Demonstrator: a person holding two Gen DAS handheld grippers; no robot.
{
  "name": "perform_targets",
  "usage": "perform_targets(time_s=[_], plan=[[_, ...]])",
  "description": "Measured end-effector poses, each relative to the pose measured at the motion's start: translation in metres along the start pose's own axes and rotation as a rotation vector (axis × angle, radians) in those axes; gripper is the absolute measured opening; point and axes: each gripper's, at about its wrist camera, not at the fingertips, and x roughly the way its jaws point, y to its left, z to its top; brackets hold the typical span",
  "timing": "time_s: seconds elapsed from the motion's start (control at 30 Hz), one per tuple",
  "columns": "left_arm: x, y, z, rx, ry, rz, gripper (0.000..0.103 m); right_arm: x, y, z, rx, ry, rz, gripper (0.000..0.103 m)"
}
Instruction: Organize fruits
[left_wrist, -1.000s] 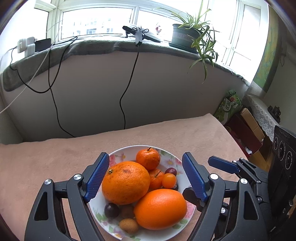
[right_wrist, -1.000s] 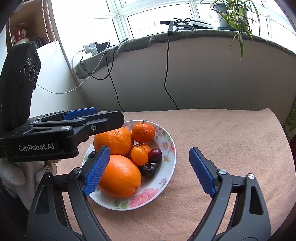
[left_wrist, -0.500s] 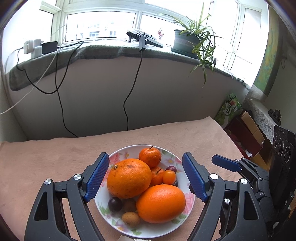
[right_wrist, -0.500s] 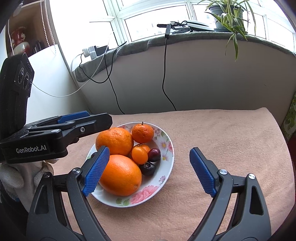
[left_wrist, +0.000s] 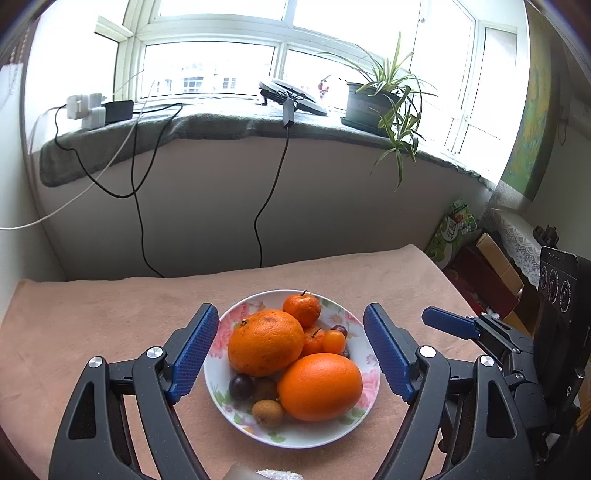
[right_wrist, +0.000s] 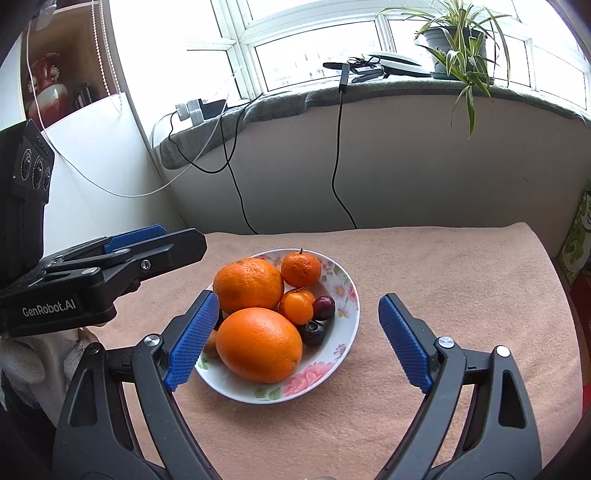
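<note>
Home rm, potted plant (left_wrist: 384, 99) on windowsill (left_wrist: 221, 125), chargers (left_wrist: 86, 109), cloth-covered table (right_wrist: 443, 295)

window (left_wrist: 207, 70): bright daylight | sill (left_wrist: 221, 122): grey cloth, spider plant (left_wrist: 388, 99), chargers (left_wrist: 86, 109) | wall (left_wrist: 207, 206): white, black cables (left_wrist: 271, 192) hanging

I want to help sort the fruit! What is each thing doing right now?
Left gripper: open, holding nothing.
Right gripper: open, holding nothing.
Floral bowl: upright on the cloth, full.
Big oranges: piled in the bowl.
Mandarin: whole, unpeeled.
</note>
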Motion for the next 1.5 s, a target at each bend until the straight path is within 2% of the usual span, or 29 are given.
perform_targets(time_s=[0.5, 0.97, 1.5], plan=[[-0.04, 0.001, -0.019, 0.008, -0.048, 0.015, 0.081, -0.017, 0.013, -0.005, -0.007, -0.014, -0.003, 0.091], [-0.053, 0.007, -0.042, -0.01, -0.032, 0.039, 0.081, -0.021, 0.012, -0.016, 0.013, -0.004, -0.018, 0.091], [-0.061, 0.006, -0.05, -0.01, -0.043, 0.046, 0.081, -0.023, 0.012, -0.019, 0.03, 0.003, -0.013, 0.091]])
